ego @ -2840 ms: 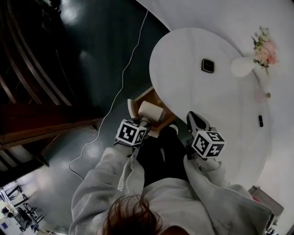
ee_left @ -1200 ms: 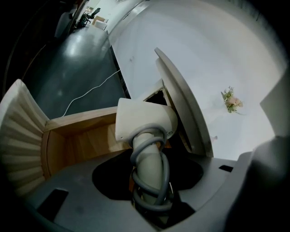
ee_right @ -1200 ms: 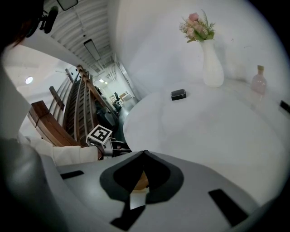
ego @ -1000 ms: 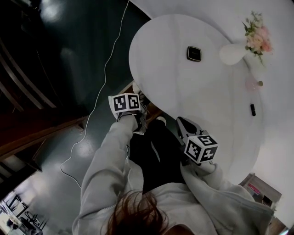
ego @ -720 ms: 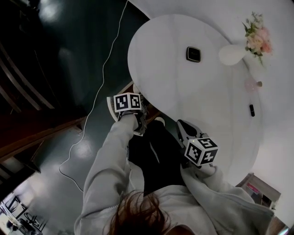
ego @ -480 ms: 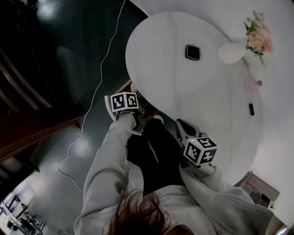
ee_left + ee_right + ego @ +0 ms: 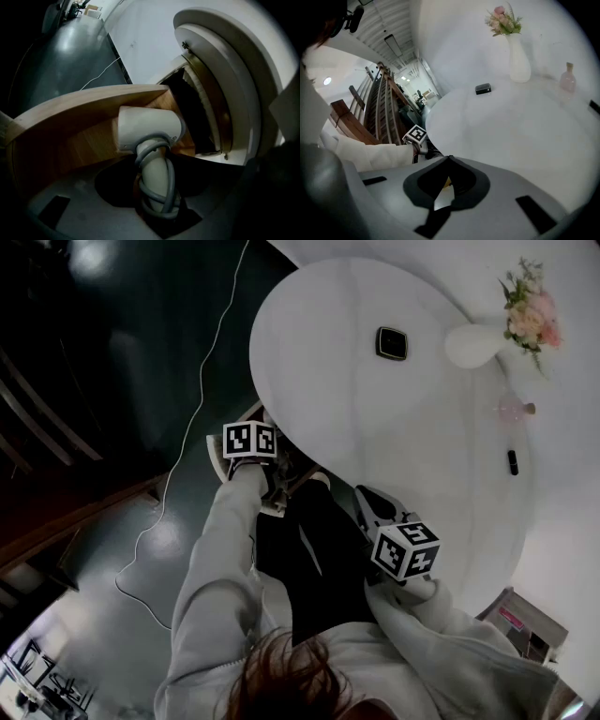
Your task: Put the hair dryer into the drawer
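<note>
A white hair dryer (image 7: 147, 129) with its grey cord wound round the handle sits in my left gripper (image 7: 157, 201), which is shut on the handle. Its head lies over the pale wooden inside of the open drawer (image 7: 70, 108), just behind the curved front. In the head view the left gripper's marker cube (image 7: 248, 440) covers the dryer and most of the drawer (image 7: 215, 454), which sticks out from under the round white table (image 7: 375, 427). My right gripper (image 7: 368, 502) hangs by the table's near edge, shut and holding nothing (image 7: 450, 158).
On the table stand a small black box (image 7: 391, 342), a white vase with flowers (image 7: 473, 345), a small pink bottle (image 7: 514, 412) and a small black item (image 7: 512, 462). A white cable (image 7: 202, 399) runs over the dark floor. Wooden rails (image 7: 56, 512) rise at the left.
My left gripper has sunk a little with the hair dryer, and its cube now covers the drawer in the head view. The right gripper has kept still.
</note>
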The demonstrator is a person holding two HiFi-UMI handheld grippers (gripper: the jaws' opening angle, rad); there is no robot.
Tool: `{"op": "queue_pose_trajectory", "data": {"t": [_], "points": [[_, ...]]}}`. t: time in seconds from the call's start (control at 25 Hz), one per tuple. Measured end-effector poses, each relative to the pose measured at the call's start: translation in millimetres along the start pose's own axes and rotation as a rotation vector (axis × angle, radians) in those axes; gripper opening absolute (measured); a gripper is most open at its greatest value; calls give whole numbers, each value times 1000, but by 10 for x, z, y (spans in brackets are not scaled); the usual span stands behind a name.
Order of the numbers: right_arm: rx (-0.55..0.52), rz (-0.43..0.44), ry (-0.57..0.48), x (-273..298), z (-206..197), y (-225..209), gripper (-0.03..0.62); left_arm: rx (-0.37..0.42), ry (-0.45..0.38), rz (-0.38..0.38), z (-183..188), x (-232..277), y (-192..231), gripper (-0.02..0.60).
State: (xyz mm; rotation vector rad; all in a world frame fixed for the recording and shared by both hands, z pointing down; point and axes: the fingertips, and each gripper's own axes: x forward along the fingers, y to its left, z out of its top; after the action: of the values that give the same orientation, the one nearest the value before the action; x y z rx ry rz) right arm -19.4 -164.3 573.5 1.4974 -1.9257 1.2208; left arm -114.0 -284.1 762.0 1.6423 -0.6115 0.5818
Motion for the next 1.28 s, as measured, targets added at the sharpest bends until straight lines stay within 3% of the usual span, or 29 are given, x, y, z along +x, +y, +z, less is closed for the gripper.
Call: {"op": "queue_pose_trajectory", "data": {"t": [0.2, 0.56, 0.92, 1.12, 1.28], "points": [[-2, -3, 18, 2, -51, -13, 49, 15, 26, 42, -29, 115, 114, 213], [0, 3, 22, 18, 1, -43, 49, 194, 25, 45, 26, 287, 104, 212], [18, 31, 45, 62, -116, 22, 49, 332, -69, 43, 122, 471, 126, 212], [22, 31, 64, 89, -169, 8, 49, 521, -114, 165, 160, 554, 277, 212], [31, 33, 61, 93, -147, -6, 49, 528, -134, 140, 188, 574, 281, 212]]}}
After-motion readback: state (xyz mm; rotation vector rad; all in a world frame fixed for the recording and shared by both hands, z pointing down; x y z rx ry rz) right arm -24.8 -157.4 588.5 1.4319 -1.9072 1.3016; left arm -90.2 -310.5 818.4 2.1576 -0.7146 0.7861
